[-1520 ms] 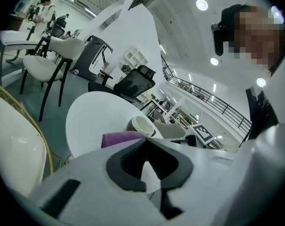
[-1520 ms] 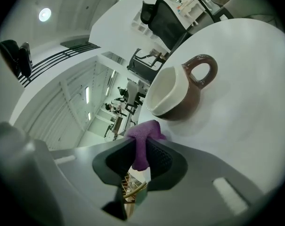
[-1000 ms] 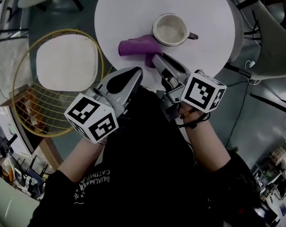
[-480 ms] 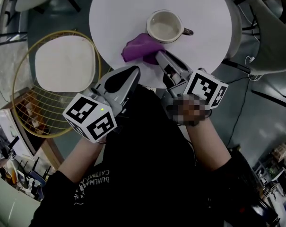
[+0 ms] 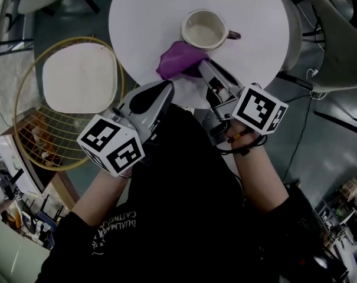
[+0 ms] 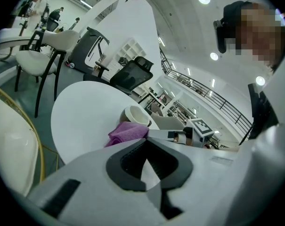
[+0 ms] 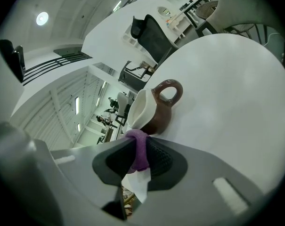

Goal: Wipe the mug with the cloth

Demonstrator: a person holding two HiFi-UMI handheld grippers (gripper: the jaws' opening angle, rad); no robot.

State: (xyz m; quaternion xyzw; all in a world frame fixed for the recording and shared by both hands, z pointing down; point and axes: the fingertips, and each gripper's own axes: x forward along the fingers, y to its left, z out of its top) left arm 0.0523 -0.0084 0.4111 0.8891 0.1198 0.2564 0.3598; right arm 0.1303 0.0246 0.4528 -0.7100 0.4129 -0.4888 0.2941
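Observation:
A brown mug (image 5: 204,30) with a cream inside stands upright on the round white table (image 5: 148,22), handle to the right. The purple cloth (image 5: 179,61) lies bunched against the mug's near side. My right gripper (image 5: 199,68) is shut on the cloth's near edge; in the right gripper view the cloth (image 7: 141,149) is pinched between the jaws just in front of the mug (image 7: 154,109). My left gripper (image 5: 166,87) hovers at the table's near edge, shut with nothing in it. In the left gripper view the cloth (image 6: 127,132) and mug (image 6: 135,115) lie ahead.
A round wire-framed chair with a white seat (image 5: 79,78) stands left of the table. A grey chair (image 5: 343,46) is at the right. More chairs (image 6: 41,51) stand beyond the table in the left gripper view.
The right gripper has pushed the cloth toward the mug, so it now bunches against the mug's near side. The left gripper has barely moved.

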